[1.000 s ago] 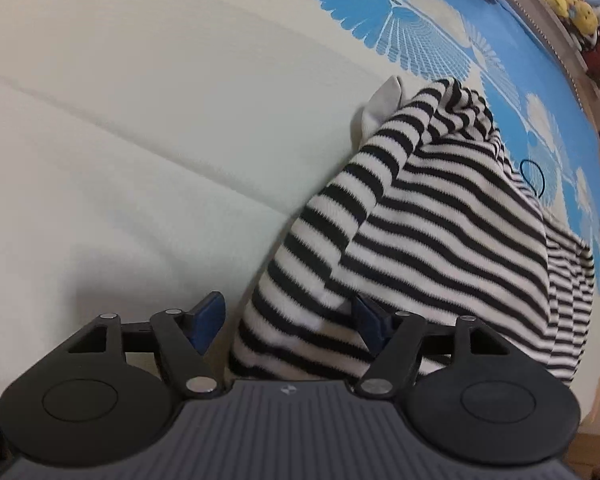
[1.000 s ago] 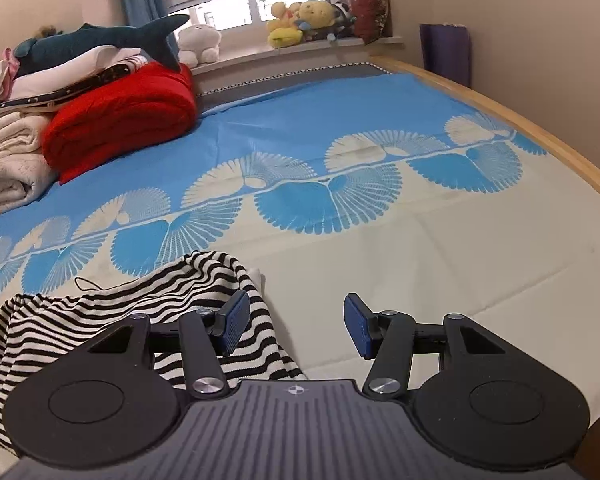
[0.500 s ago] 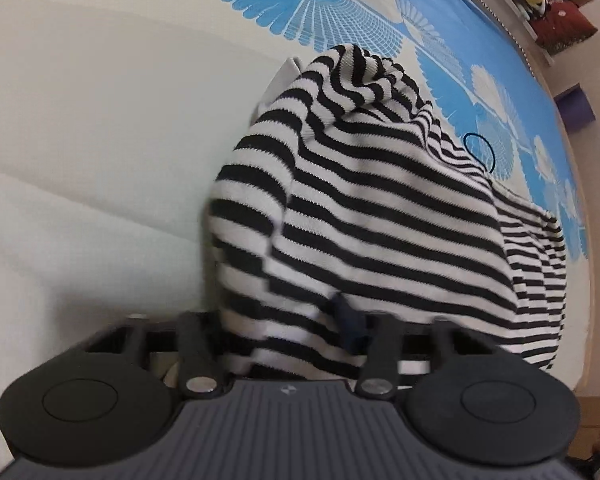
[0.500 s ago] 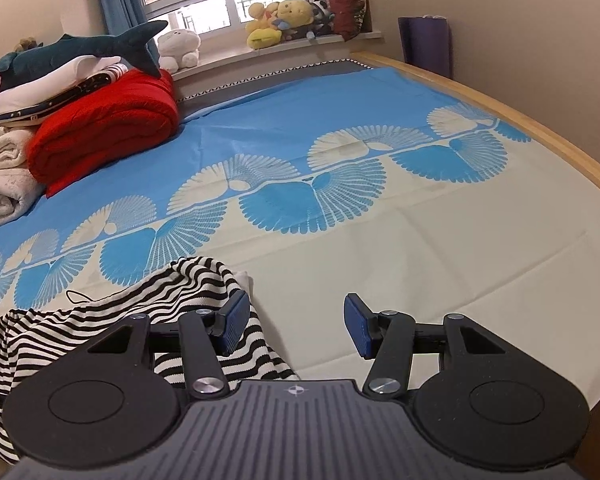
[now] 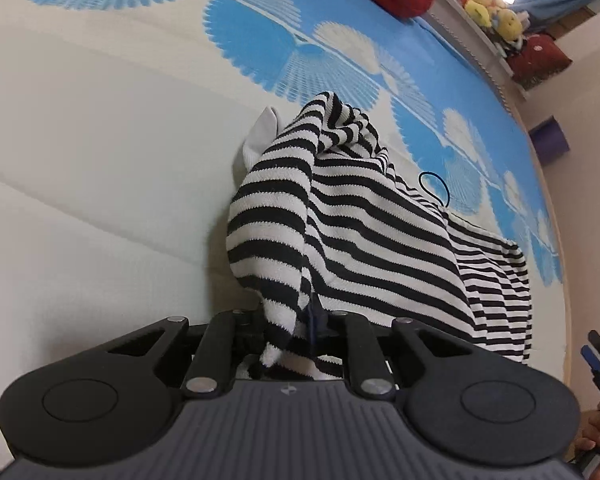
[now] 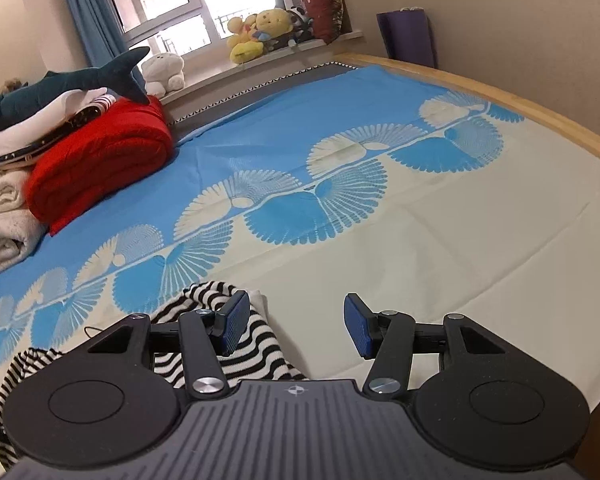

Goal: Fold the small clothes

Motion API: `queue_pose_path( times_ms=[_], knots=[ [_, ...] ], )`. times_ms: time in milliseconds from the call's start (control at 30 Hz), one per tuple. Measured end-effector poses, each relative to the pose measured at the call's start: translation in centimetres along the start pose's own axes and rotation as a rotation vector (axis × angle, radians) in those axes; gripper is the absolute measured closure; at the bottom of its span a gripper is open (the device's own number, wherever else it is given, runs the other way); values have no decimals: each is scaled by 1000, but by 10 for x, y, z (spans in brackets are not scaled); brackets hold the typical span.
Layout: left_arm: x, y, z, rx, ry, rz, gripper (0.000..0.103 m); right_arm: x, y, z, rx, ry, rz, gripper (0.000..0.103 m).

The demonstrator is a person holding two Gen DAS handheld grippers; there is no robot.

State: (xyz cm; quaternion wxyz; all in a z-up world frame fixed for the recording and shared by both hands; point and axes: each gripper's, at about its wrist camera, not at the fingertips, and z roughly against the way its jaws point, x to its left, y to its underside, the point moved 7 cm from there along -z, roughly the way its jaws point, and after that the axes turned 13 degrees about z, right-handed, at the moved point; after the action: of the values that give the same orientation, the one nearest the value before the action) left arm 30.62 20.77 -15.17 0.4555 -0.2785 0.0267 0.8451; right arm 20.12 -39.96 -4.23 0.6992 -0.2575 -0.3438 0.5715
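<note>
Left claw (image 5: 296, 330) now clamped on the near edge of the striped top (image 5: 364, 236), jaws just closed from wide apart a second ago, a fold of knit bunched between the blue pads (image 5: 314, 316) and spilling over them. Pinched edge lifted slightly off the bed (image 5: 80, 200) compared with the earlier view, the cloth rising into a soft ridge instead of lying slack. Judged from that: grasp step done, garment ready to be drawn up or carried over for a first fold, though nothing is folded neatly yet. Seen from the left wrist, top lying crumpled on the cream part of the sheet, near where the blue fan pattern begins, long axis running from the clamped near edge away and to the right across the picture, toward the bed's far side; stripes crossing that axis; a small white piece (image 5: 260, 136) poking out at the far left end, a thin black loop (image 5: 434, 188) at the upper right edge. Which end is neck or hem: cannot tell. Further right, right claw (image 6: 296, 330) unchanged, jaws standing moderately open with nothing between them, its left pad (image 6: 236, 322) hovering over the striped top (image 6: 220, 320), the right pad over bare sheet. Likely need: a second corner for this empty claw.
</note>
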Motion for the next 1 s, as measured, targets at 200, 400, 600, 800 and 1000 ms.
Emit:
queue_pose_path(
  times_ms=[200, 400, 600, 800, 1000],
  knots=[
    [2, -1, 18, -66, -106, -54, 86, 12, -1, -6, 8, -24, 14, 49],
    [-30, 1, 26, -96, -72, -106, 86, 14, -2, -7, 9, -20, 61, 49],
    [-87, 14, 26, -119, 3, -188, 86, -2, -5, -2, -28, 34, 106, 49],
    [-158, 37, 10, -89, 129, -249, 87, -21, -1, -8, -7, 84, 180, 49],
    [-239, 91, -30, -12, 191, -371, 88, -31, 1, -6, -10, 94, 220, 49]
  ],
)
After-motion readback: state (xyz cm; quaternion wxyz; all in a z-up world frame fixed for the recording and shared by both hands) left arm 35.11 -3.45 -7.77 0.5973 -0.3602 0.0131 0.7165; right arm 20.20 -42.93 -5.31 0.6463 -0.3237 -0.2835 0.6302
